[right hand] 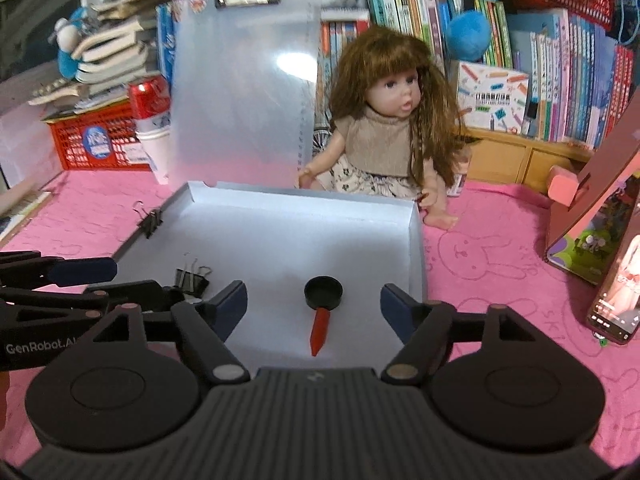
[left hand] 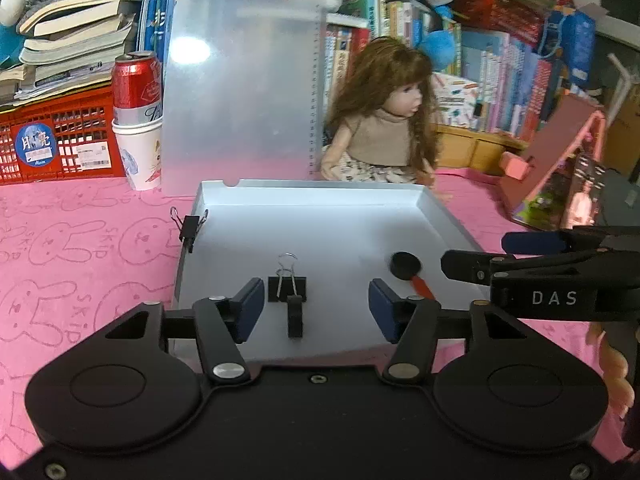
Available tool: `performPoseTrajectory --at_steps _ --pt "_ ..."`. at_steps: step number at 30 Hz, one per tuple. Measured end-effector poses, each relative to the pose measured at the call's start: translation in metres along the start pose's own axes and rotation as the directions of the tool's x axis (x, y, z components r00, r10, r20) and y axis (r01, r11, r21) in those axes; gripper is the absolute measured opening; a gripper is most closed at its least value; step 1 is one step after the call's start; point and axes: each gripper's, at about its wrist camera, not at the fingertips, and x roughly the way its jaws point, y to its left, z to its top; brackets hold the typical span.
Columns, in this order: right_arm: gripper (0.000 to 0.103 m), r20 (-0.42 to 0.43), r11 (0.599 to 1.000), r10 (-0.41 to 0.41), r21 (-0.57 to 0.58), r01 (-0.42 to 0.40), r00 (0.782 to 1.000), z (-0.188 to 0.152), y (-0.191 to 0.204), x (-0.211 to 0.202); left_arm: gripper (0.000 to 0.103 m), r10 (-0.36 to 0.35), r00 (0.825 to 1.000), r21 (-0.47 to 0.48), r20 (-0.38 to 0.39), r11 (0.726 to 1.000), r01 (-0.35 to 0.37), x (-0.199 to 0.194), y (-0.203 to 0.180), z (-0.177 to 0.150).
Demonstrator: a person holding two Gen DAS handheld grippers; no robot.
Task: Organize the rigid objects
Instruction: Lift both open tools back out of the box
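A shallow white tray lies on the pink cloth; it also shows in the right wrist view. In it lie a black binder clip and a small black toy pan with a red handle. My left gripper is open, with the binder clip between its fingers. My right gripper is open, with the toy pan between its fingers. The same binder clip shows at my right gripper's left. A second binder clip is clipped on the tray's left wall.
A doll sits behind the tray. A translucent clipboard stands upright at the back. A red can in a paper cup and a red crate stand at the back left. A pink box and a phone are on the right.
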Motion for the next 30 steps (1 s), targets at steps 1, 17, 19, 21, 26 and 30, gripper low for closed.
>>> performPoseTrajectory --at_steps 1,17,19,21,26,30 --pt "0.089 0.016 1.0 0.005 -0.007 -0.005 1.0 -0.002 0.001 -0.005 0.06 -0.005 1.0 0.004 0.005 1.0 0.005 -0.005 0.0 -0.002" --pt "0.101 0.128 0.995 0.006 -0.095 0.006 0.992 -0.044 0.007 -0.048 0.078 -0.005 0.994 0.057 0.106 0.998 -0.001 -0.068 0.002 -0.043" --pt "0.101 0.137 0.995 0.006 -0.097 0.007 0.991 -0.05 0.006 -0.051 0.079 0.0 0.993 0.058 0.118 0.998 -0.006 -0.073 0.003 -0.05" --pt "0.102 0.144 0.995 0.004 -0.096 0.01 0.99 -0.057 0.006 -0.054 0.079 -0.001 0.992 0.063 0.126 0.998 -0.008 -0.077 0.004 -0.057" --pt "0.103 0.151 0.995 -0.008 -0.096 0.023 0.989 -0.072 0.004 -0.057 0.081 0.008 0.991 0.059 0.133 0.998 -0.016 -0.083 0.009 -0.075" --pt "0.103 0.14 0.996 -0.009 -0.084 0.021 0.99 -0.082 0.002 -0.058 0.081 0.021 0.992 0.043 0.127 0.999 -0.027 -0.083 0.016 -0.088"
